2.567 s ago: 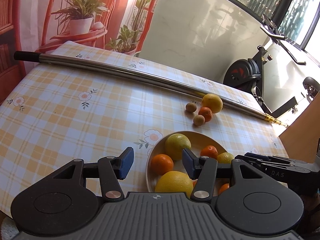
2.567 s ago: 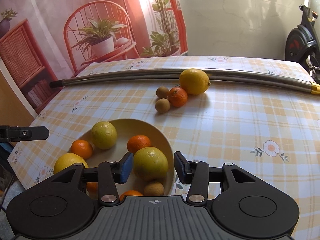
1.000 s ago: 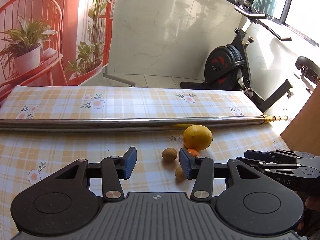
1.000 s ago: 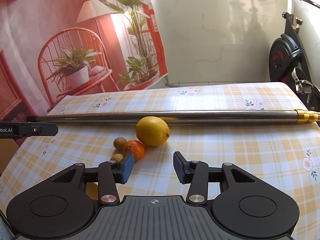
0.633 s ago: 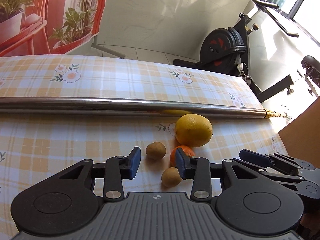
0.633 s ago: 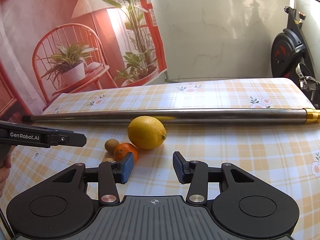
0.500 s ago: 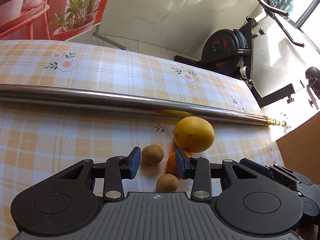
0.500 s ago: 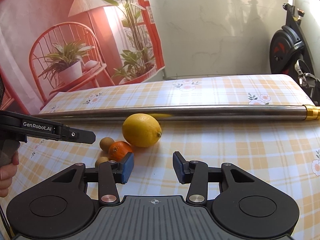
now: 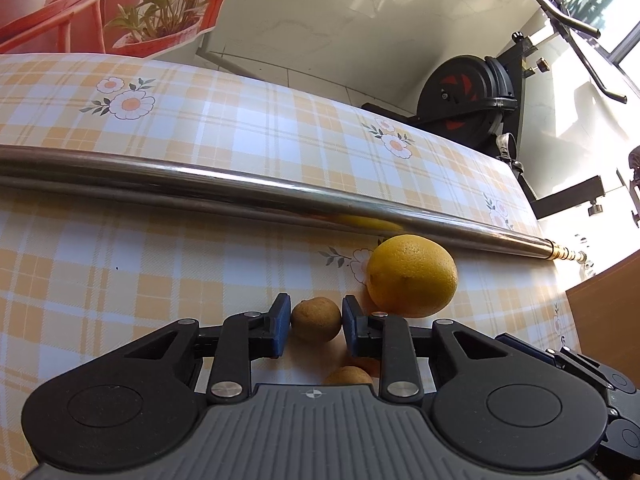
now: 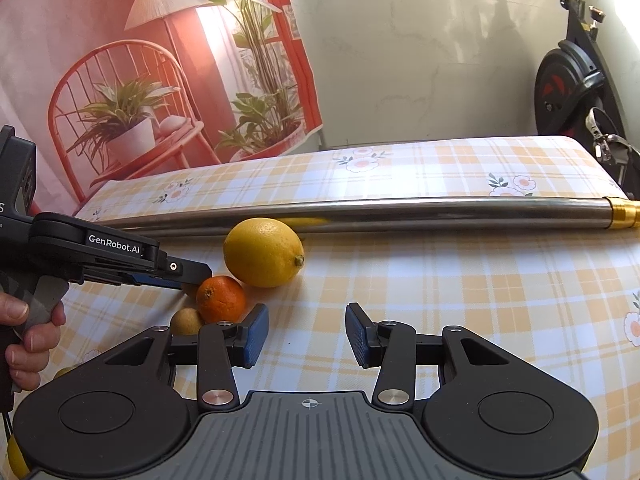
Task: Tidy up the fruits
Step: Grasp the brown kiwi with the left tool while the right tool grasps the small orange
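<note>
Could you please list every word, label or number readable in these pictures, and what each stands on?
"GenRobot.AI": white lettering on the side of the black left gripper, seen in the right wrist view.
A white "S" and smaller marks on the left gripper's rear body at the frame edge: cut off, unreadable.
Nothing else readable.

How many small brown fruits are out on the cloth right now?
2. One brown fruit sits clamped in the left claw; the other lies nearer, beside the orange. More may be hidden.

"GenRobot.AI" on left tongs (image 10: pixel 188 276)
</note>
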